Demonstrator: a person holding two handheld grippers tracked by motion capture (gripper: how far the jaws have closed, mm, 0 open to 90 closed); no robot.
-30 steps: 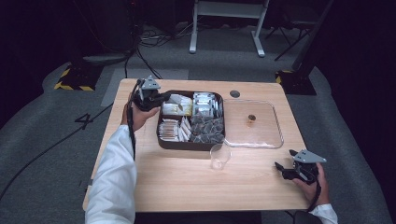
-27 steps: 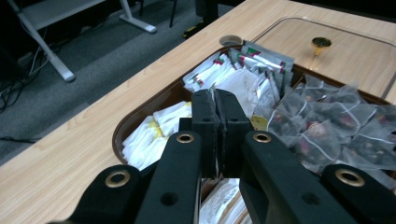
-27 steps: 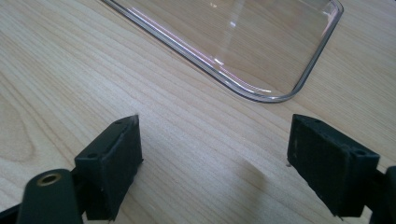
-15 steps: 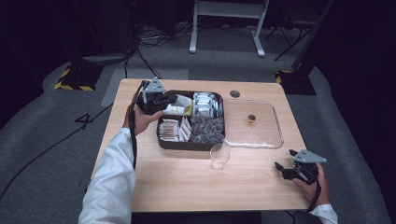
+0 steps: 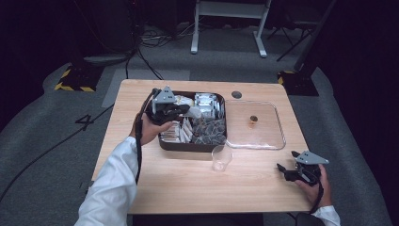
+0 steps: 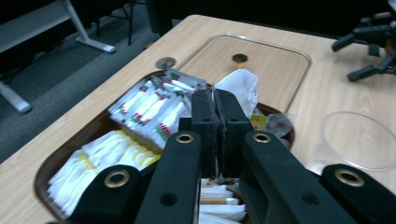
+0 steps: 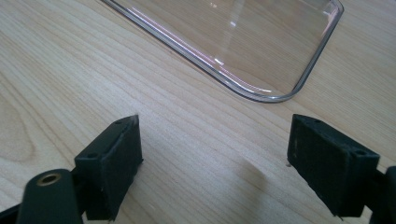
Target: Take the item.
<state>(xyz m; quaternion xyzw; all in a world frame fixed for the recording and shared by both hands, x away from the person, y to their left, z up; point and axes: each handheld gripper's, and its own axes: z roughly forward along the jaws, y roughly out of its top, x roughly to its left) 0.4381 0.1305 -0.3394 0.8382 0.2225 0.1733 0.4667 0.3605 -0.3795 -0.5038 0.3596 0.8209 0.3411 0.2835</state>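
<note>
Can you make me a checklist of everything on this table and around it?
Surface: wooden table, bare at the front.
Job's things: dark tray of packets; one white packet pinched and lifted over it; clear cup in front of the tray.
Clutter: clear lid lying flat beside the tray.
Grippers: left gripper shut on the packet; right gripper open, low over the table's front right corner.
Cables: several on the floor behind the table.
Surroundings: grey floor, white stand legs, dark room.

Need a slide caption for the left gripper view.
Left tool, shut on a white packet, above the sorted sachet tray, clear cup alongside.
</note>
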